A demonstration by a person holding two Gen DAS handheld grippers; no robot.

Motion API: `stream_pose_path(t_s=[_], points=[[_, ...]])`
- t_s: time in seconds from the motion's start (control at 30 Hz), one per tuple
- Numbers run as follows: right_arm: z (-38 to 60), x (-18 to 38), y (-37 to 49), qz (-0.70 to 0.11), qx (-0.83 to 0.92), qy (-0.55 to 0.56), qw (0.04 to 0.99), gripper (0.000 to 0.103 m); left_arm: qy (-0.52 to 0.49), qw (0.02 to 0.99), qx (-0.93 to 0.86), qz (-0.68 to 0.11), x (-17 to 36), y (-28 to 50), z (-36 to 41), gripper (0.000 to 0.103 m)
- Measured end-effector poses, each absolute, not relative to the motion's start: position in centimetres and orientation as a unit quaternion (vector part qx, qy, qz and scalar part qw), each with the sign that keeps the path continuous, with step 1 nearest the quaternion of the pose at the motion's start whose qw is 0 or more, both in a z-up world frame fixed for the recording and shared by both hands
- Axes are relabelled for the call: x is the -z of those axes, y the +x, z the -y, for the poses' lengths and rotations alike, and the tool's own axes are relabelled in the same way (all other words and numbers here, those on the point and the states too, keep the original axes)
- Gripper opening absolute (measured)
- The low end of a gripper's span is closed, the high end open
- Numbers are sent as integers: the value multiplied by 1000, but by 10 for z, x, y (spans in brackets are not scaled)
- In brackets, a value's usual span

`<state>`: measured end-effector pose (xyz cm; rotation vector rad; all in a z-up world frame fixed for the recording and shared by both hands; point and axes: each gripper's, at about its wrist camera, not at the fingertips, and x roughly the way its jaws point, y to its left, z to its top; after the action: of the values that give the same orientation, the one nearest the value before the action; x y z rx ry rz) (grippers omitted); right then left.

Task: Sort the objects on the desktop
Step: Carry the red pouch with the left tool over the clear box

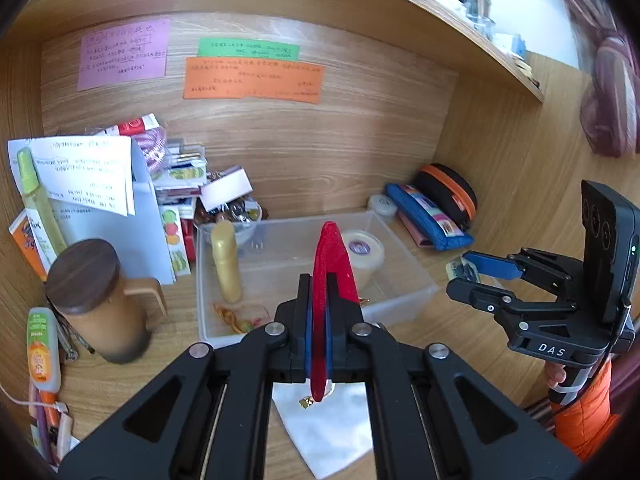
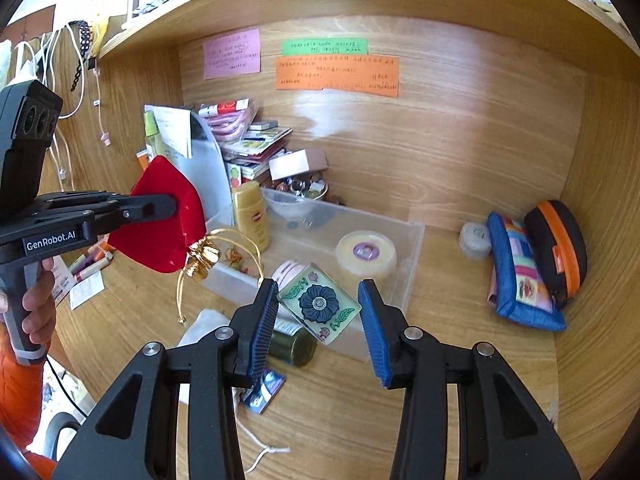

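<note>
Clenched between the blue pads of the left gripper (image 1: 319,300) is a red velvet pouch (image 1: 330,264), squeezed edge-on so that it stands up like a thin blade from the closed jaws. From the right wrist view the same pouch (image 2: 160,216) shows its full face: a soft red teardrop with a gold drawstring and small gold bells (image 2: 202,260) dangling from its neck (the cord loops loosely down toward the desk). It hangs in the air above the near left corner of the clear plastic bin (image 1: 408,280).

Right gripper (image 2: 318,312) stands wide open, its ribbed blue pads (image 2: 264,332) set to either side of a square glass tile with a dark flower (image 2: 319,304); the left pad seems to touch the tile's edge, the right one is apart from it.

Inside the bin stand a gold bottle (image 1: 226,260) and a round pale tub with a purple label (image 1: 362,254). Beside the bin, on the wooden desk (image 2: 460,360), lie a blue patchwork pouch (image 2: 520,276) and a black case with an orange zip (image 2: 560,248).
</note>
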<state>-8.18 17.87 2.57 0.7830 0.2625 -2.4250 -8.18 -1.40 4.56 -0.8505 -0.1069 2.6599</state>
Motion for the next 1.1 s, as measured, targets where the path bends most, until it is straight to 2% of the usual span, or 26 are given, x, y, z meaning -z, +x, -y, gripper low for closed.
stream_pose_path(t_s=[0.5,1.1], points=[[-144,-30,-140,-101,898,303,303,38,-291,153,-944,38,-70,-132,26,3],[-99,2,-200,-124,876,344,315,38,-331,150,-931,21,-33,-193,22,3]])
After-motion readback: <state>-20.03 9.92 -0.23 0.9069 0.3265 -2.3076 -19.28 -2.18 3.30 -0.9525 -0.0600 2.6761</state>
